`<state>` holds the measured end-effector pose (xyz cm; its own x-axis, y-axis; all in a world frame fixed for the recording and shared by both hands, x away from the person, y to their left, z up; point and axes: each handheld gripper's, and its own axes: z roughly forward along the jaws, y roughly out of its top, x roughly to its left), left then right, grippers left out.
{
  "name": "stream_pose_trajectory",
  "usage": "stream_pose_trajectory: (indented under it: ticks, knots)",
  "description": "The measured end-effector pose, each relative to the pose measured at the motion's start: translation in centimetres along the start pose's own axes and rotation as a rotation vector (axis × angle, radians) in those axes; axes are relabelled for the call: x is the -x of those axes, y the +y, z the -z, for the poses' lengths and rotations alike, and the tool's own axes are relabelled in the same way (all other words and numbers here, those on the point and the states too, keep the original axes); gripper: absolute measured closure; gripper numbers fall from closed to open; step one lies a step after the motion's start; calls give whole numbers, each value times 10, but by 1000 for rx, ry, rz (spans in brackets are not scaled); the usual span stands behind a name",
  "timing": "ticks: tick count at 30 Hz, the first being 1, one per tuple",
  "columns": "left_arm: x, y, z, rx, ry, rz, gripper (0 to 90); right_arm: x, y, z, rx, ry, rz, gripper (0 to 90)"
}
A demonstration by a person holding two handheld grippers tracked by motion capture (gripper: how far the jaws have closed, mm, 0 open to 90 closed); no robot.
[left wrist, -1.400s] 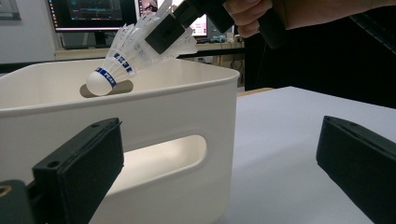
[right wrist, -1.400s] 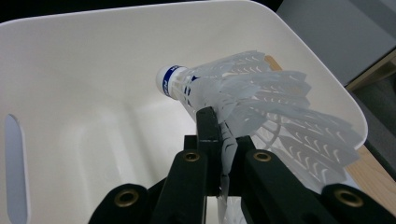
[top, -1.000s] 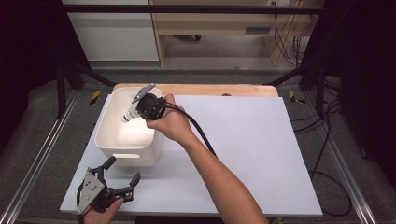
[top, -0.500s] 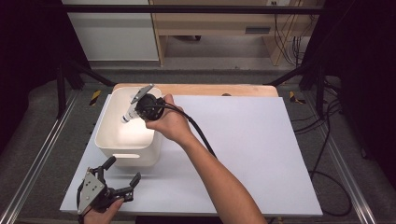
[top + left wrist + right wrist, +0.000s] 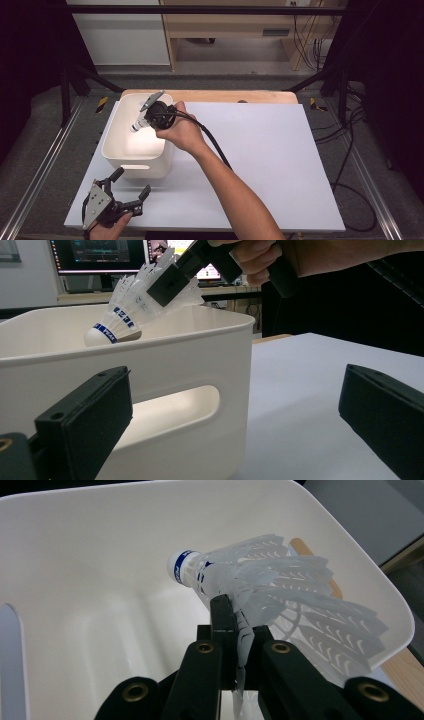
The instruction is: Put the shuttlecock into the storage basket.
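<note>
A white plastic shuttlecock (image 5: 136, 124) with a blue-banded cork hangs tilted over the white bin (image 5: 112, 150), cork pointing down into it. My right gripper (image 5: 145, 116) is shut on its skirt; in the right gripper view the jaws pinch the shuttlecock's (image 5: 280, 595) feathers above the bin's floor (image 5: 100, 580). My left gripper (image 5: 132, 181) rests near the table's front left corner, open and holding nothing. In the left gripper view it (image 5: 235, 415) faces the bin's handle side (image 5: 165, 365), with the shuttlecock (image 5: 125, 315) and the right gripper (image 5: 172, 282) above the rim.
The bin stands at the back left of a white sheet (image 5: 260, 150) that covers the table. A wooden board (image 5: 225, 96) edges the far side. Metal rails run along both sides, and cables lie on the floor at the right.
</note>
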<state>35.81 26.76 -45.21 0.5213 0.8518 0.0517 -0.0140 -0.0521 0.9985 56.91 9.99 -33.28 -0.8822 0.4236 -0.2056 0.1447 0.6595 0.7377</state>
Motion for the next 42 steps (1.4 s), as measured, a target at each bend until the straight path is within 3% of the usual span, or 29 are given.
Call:
stream_pose_trajectory:
  ticks: [42]
  knots:
    - [0, 0, 1, 1, 2, -2, 8, -6, -2, -8, -19, 14, 13, 890]
